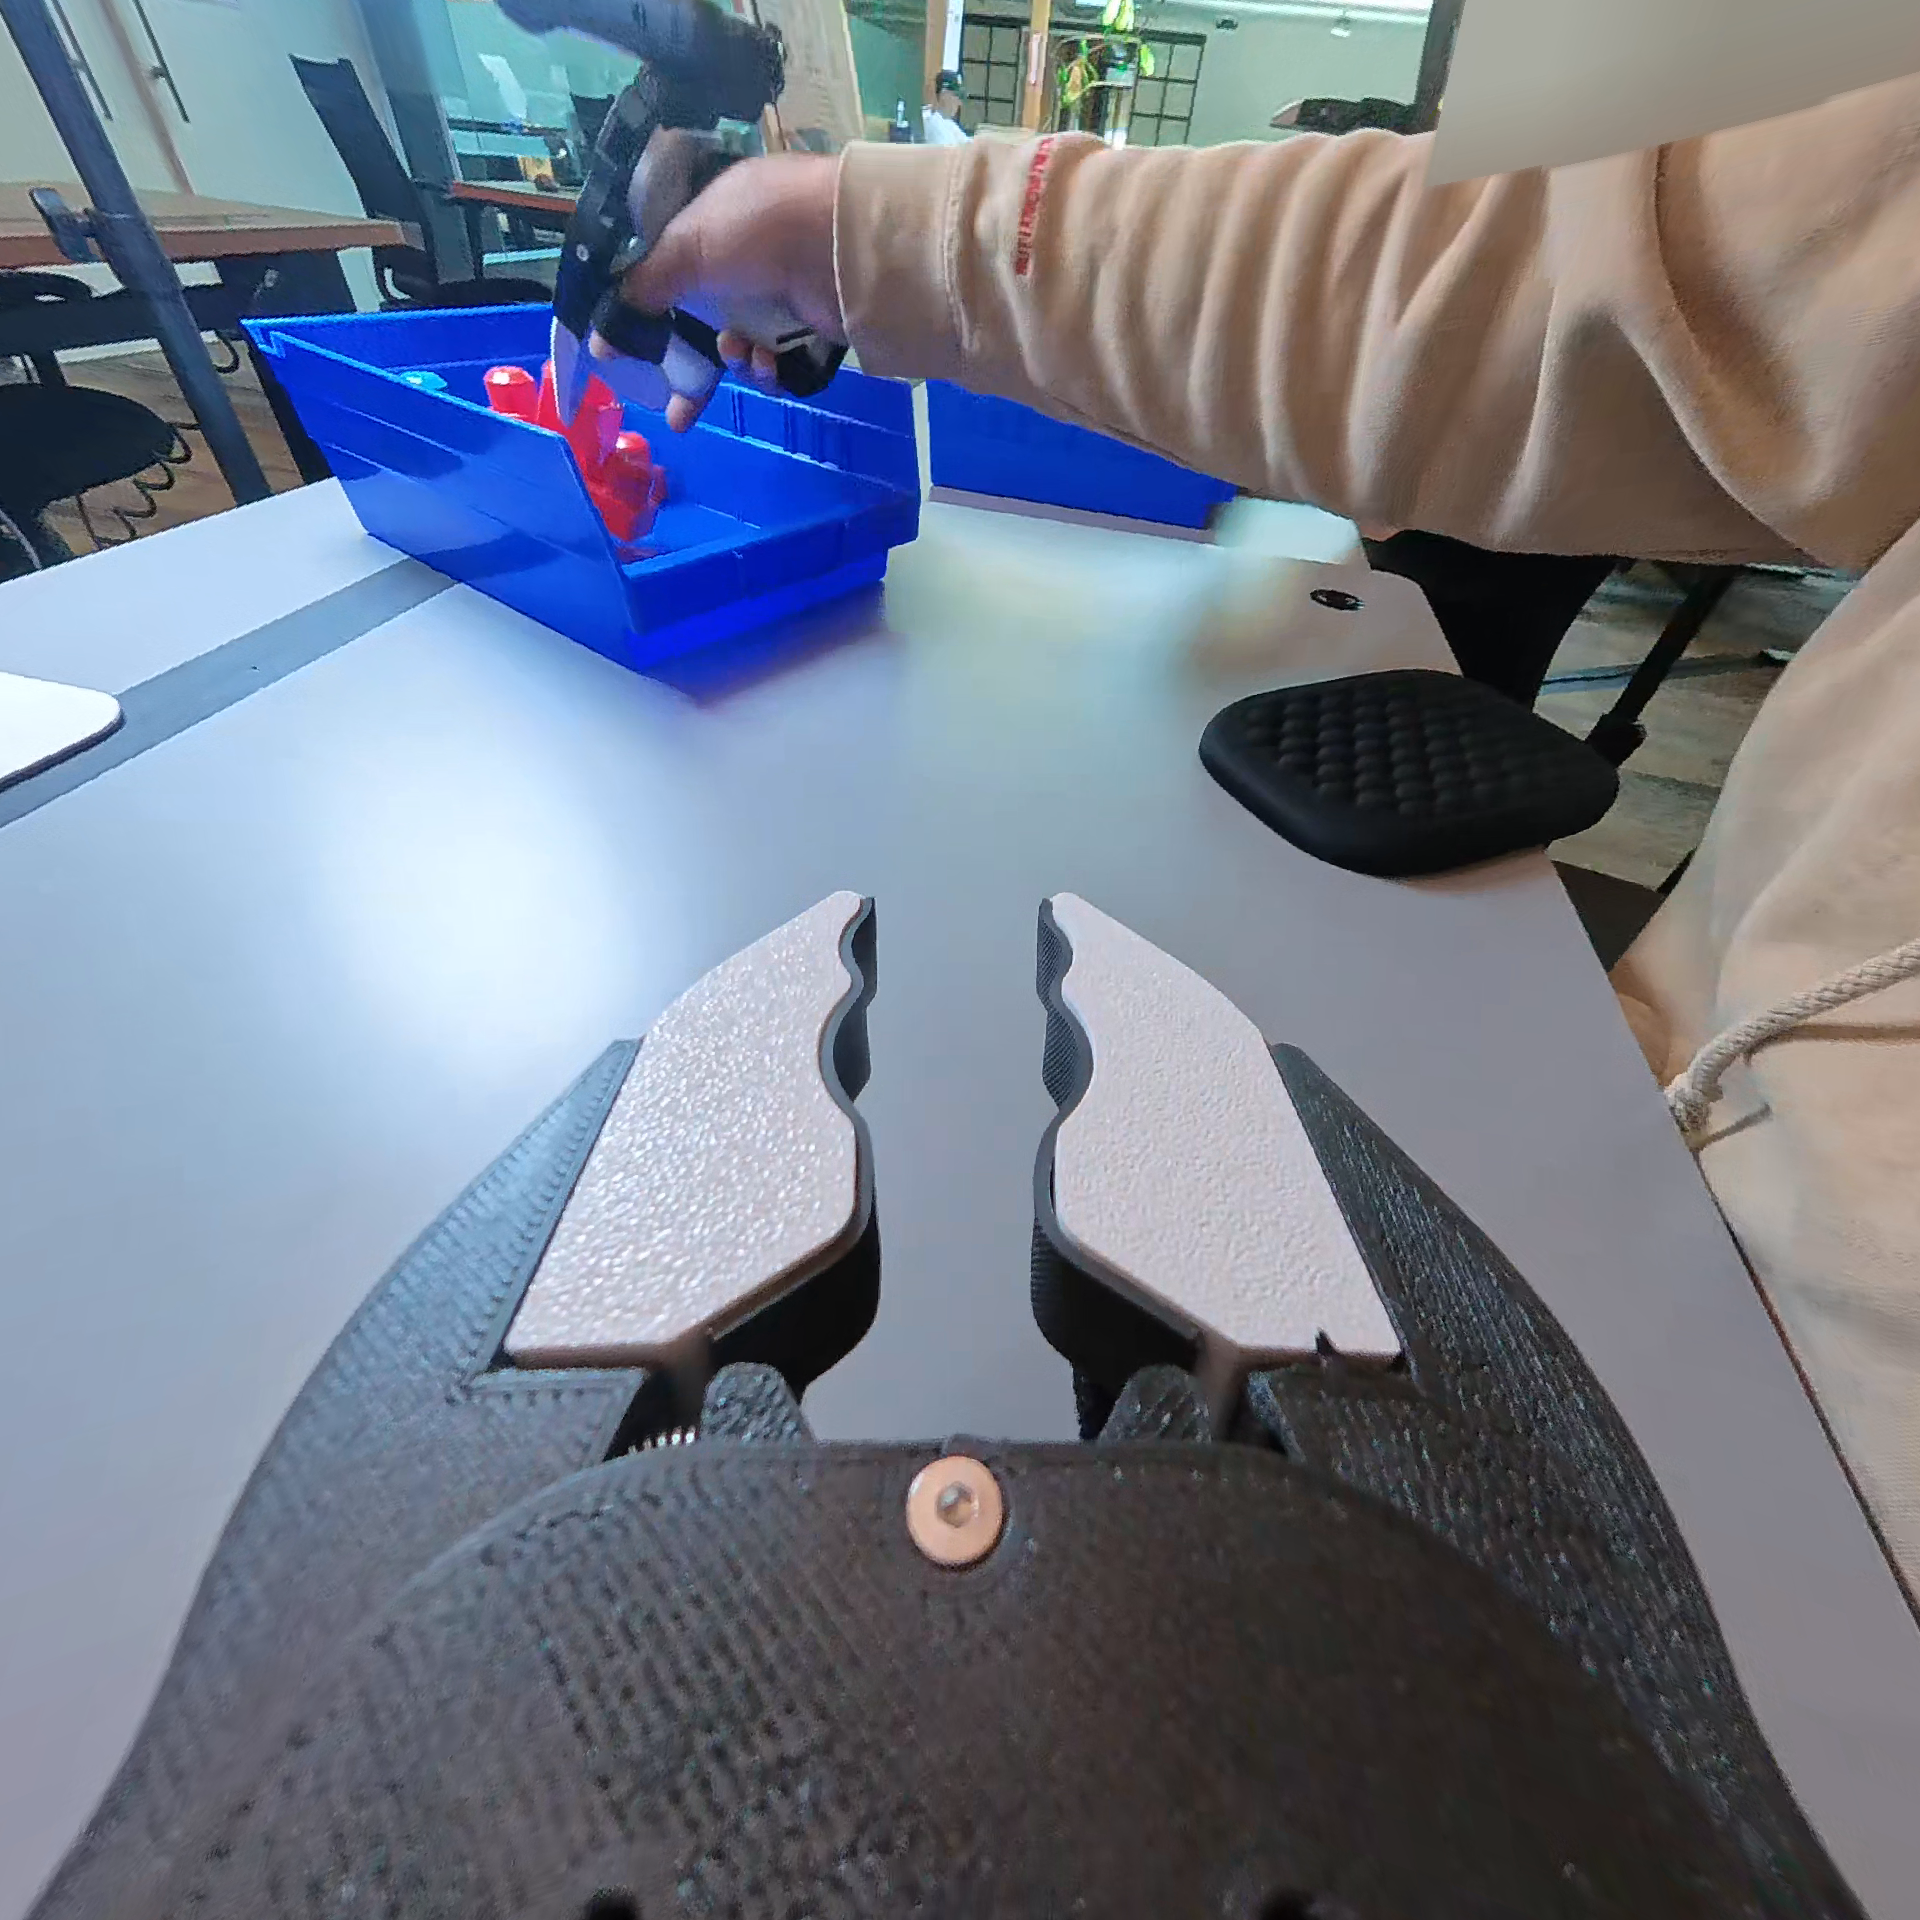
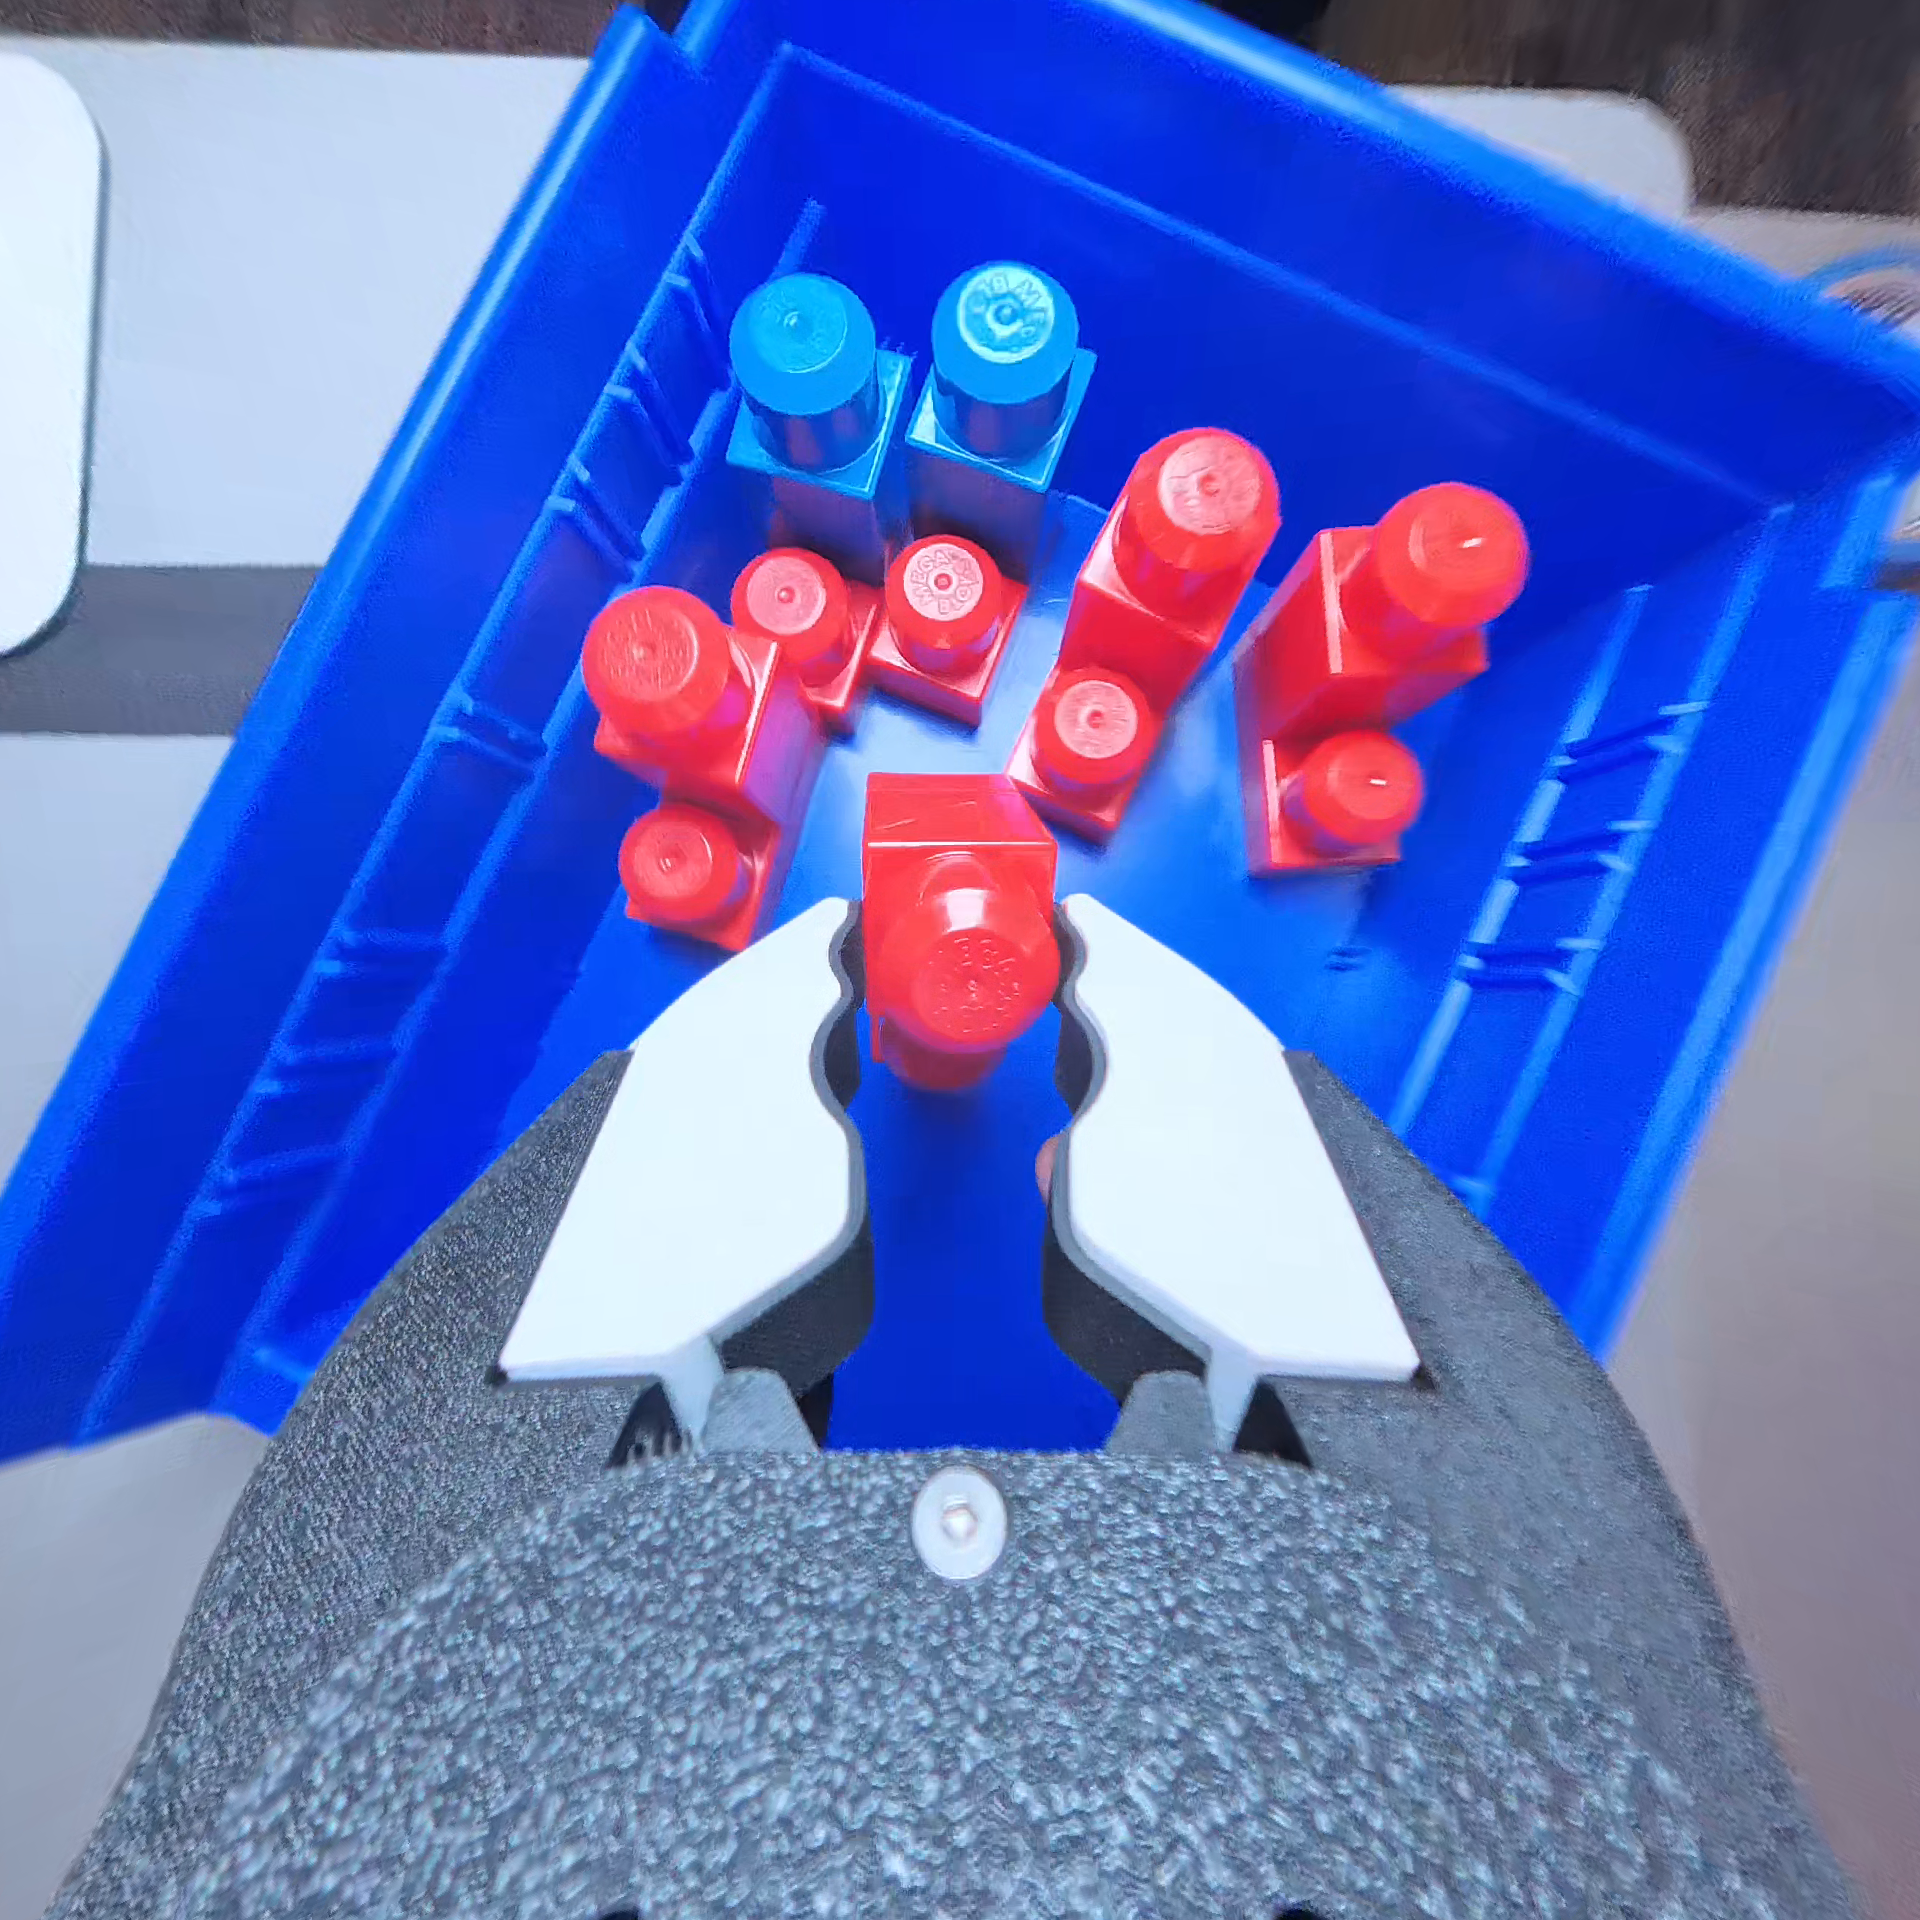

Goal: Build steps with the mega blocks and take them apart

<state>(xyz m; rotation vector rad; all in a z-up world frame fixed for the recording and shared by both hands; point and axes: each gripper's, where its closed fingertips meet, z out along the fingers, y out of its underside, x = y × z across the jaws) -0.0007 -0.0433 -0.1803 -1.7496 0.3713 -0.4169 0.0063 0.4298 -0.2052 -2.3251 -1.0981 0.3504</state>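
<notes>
- While the right tongs [image 2: 958, 961] reach down into the blue bin [image 2: 1351, 249], their pads sit against both sides of a red block's [image 2: 961, 914] stud, gripping it.
- That red block stands near the bin's middle, stud pointing up toward the wrist camera, its long axis running away from the tongs.
- Other red blocks [image 2: 1143, 644] and two blue blocks [image 2: 904, 416] stand beyond it, close but apart from it.
- Well apart from the bin, the left tongs [image 1: 956, 925] hover over bare worktop [image 1: 416, 935], parted narrowly and holding nothing.
- Judged from this, the right hand [image 1: 727, 260] is the nearer, and a straight lift should clear the neighbours.
</notes>
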